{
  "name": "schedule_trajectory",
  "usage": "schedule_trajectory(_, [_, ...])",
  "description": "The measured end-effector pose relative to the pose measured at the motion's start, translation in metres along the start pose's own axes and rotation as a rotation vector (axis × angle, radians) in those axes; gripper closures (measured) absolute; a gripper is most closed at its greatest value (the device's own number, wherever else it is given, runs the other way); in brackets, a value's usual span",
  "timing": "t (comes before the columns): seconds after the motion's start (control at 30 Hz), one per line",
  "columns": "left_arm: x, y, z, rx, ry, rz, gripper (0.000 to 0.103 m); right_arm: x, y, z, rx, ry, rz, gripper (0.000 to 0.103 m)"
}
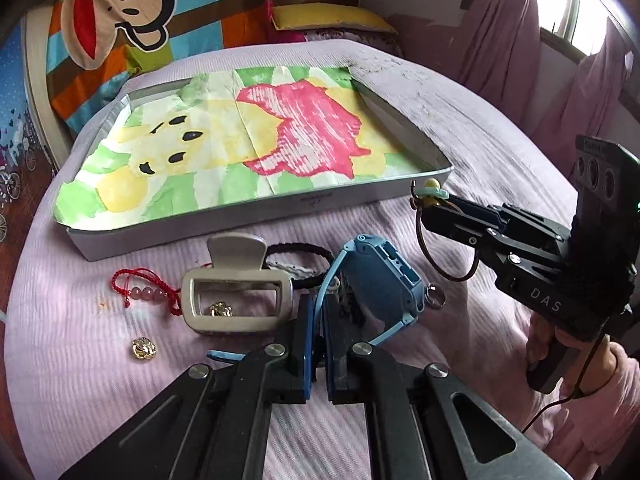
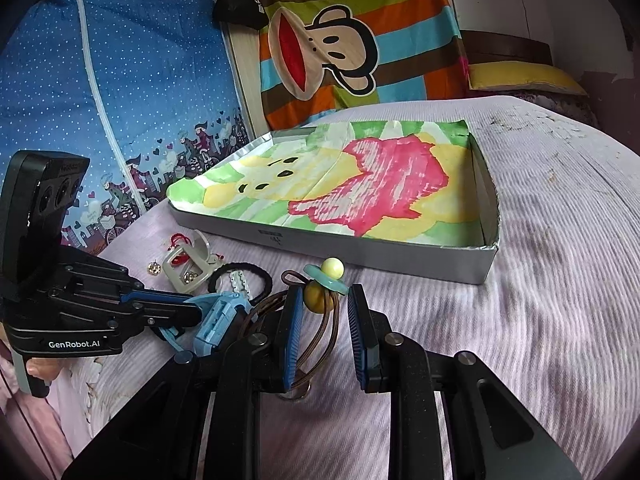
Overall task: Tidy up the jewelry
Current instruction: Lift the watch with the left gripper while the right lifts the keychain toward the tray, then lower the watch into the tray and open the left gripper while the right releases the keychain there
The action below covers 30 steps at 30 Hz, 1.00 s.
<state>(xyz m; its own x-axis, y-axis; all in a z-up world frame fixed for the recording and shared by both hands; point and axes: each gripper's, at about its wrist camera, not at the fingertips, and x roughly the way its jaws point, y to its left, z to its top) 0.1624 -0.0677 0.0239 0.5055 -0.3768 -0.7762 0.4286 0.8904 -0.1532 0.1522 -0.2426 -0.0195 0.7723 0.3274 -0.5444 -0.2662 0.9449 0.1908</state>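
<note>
From my left camera, the blue plastic watch [image 1: 376, 276] hides part of the black elastic hair band [image 1: 298, 256] and whatever pale thing lies under it. I can't tell whether the brown hair tie with yellow beads [image 2: 320, 300] touches both right pads. A small metal ring [image 1: 435, 295] is too small to identify.

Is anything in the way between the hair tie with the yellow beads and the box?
Nothing visible blocks it. The hair tie hangs in the right gripper just short of the box, with only bare bedspread between. The box's low front wall must be cleared.
</note>
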Motion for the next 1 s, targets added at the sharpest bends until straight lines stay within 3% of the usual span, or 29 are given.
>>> schedule_trajectory(0.33, [-0.030,0.046,0.050,-0.181,-0.166,0.043,0.098,0.015,0.005,0.044,-0.010,-0.064,0.004,0.083])
schedule_trajectory(0.47, [-0.025,0.077,0.070,-0.272,-0.216,0.124,0.098,0.040,0.013,0.066,0.011,-0.064,0.027,0.083])
schedule_trajectory(0.7, [0.003,0.119,0.086,-0.320,-0.166,0.241,0.098,0.097,0.038,0.088,0.014,0.009,0.043,0.083])
schedule_trajectory(1.0, [0.022,0.123,0.085,-0.303,-0.106,0.277,0.097,0.142,0.055,0.079,-0.004,0.144,0.029,0.082])
